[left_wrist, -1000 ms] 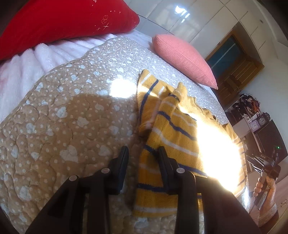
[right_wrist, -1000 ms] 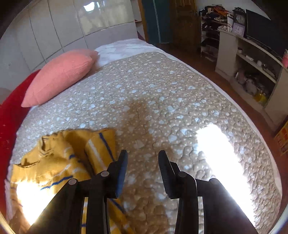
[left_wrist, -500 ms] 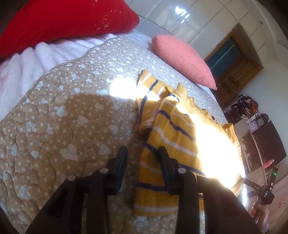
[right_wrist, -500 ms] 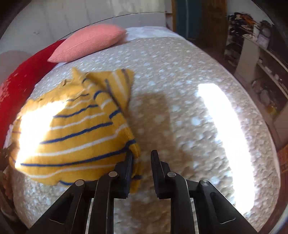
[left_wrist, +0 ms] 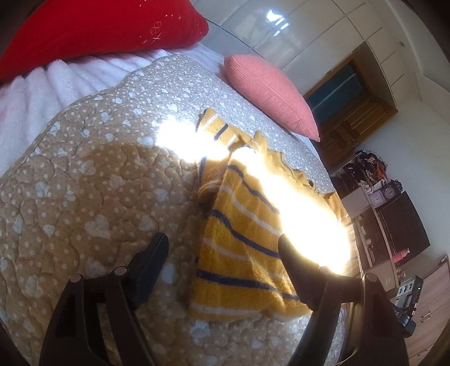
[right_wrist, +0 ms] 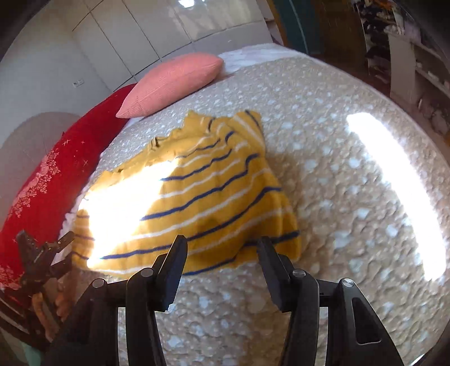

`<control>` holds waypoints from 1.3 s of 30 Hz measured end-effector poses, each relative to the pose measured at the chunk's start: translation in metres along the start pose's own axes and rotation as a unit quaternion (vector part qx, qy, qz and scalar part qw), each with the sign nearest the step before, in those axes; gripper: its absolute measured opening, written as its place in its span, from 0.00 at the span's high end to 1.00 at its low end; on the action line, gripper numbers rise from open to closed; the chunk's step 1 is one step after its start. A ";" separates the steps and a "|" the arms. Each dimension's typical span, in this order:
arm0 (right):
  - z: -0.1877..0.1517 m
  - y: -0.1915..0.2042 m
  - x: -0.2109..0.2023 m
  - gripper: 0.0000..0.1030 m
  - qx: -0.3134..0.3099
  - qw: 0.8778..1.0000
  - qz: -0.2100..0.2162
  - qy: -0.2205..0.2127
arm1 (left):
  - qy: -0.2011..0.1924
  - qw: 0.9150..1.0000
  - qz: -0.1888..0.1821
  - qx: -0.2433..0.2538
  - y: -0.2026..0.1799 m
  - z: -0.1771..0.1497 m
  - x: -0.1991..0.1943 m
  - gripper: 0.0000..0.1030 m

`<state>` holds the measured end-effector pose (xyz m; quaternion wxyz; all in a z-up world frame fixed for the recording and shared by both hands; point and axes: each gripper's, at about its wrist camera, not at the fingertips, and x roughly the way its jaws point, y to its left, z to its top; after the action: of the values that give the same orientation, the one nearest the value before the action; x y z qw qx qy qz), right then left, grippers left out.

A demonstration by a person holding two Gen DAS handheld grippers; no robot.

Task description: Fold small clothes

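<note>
A small yellow sweater (left_wrist: 242,231) with blue and white stripes lies partly folded on the beige quilted bedspread (left_wrist: 84,197); it also shows in the right wrist view (right_wrist: 202,197). My left gripper (left_wrist: 222,245) is open wide and empty, just above the sweater's near hem. My right gripper (right_wrist: 222,247) is open wide and empty, just in front of the sweater's lower edge. Bright sun patches wash out parts of the sweater.
A pink pillow (left_wrist: 270,90) and a red pillow (left_wrist: 98,25) lie at the head of the bed; both show in the right wrist view, pink (right_wrist: 171,81), red (right_wrist: 45,180). Shelves and a cabinet (left_wrist: 393,225) stand beside the bed. The left gripper (right_wrist: 42,253) shows at the left edge.
Both grippers have opened wide. The right gripper swung from bare quilt to the sweater's lower edge, narrowed its jaws there, then opened. The sweater lies flatter and more spread out.
</note>
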<state>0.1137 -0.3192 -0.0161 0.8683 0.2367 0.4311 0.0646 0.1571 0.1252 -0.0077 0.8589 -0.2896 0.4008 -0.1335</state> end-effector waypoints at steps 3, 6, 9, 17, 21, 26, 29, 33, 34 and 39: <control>-0.006 -0.008 0.018 0.45 0.026 1.000 0.002 0.006 | 0.016 1.000 -0.013 -0.003 -0.001 0.005 0.010 0.09; 0.001 -0.015 0.028 0.42 0.059 0.998 0.030 -0.020 | 0.019 0.999 -0.029 -0.005 -0.005 0.011 0.020 0.01; 0.016 -0.014 0.042 0.40 0.079 0.995 0.048 -0.038 | 0.016 0.999 -0.045 -0.018 -0.006 0.020 0.035 0.01; 0.044 -0.014 0.056 0.80 0.119 0.990 0.065 -0.042 | 0.035 0.995 -0.058 -0.072 0.005 0.026 0.038 0.86; 0.032 -0.014 0.027 0.82 0.117 0.989 0.084 -0.043 | 0.027 0.996 -0.059 -0.067 -0.006 0.016 0.013 0.94; 0.019 -0.007 0.015 0.76 0.072 0.995 0.064 -0.025 | 0.032 0.996 -0.045 -0.070 -0.001 0.002 0.002 0.95; 0.011 -0.008 0.009 0.71 0.062 0.997 0.034 -0.017 | 0.029 0.998 -0.023 -0.060 0.001 0.001 0.004 0.82; -0.011 -0.006 -0.022 0.70 0.064 0.997 0.048 -0.020 | 0.016 0.999 -0.007 -0.050 0.007 -0.002 -0.001 0.55; -0.017 -0.001 -0.028 0.70 0.057 0.997 0.054 -0.018 | 0.015 0.999 -0.009 -0.051 0.008 -0.003 -0.001 0.49; -0.015 0.072 -0.017 0.69 -0.041 0.996 0.074 -0.003 | 0.010 0.999 -0.003 -0.043 0.002 -0.009 -0.001 0.45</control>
<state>0.0977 -0.2557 0.0222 0.8714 0.2324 0.4067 0.1460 0.1493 0.1241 -0.0130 0.8411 -0.3262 0.4139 -0.1214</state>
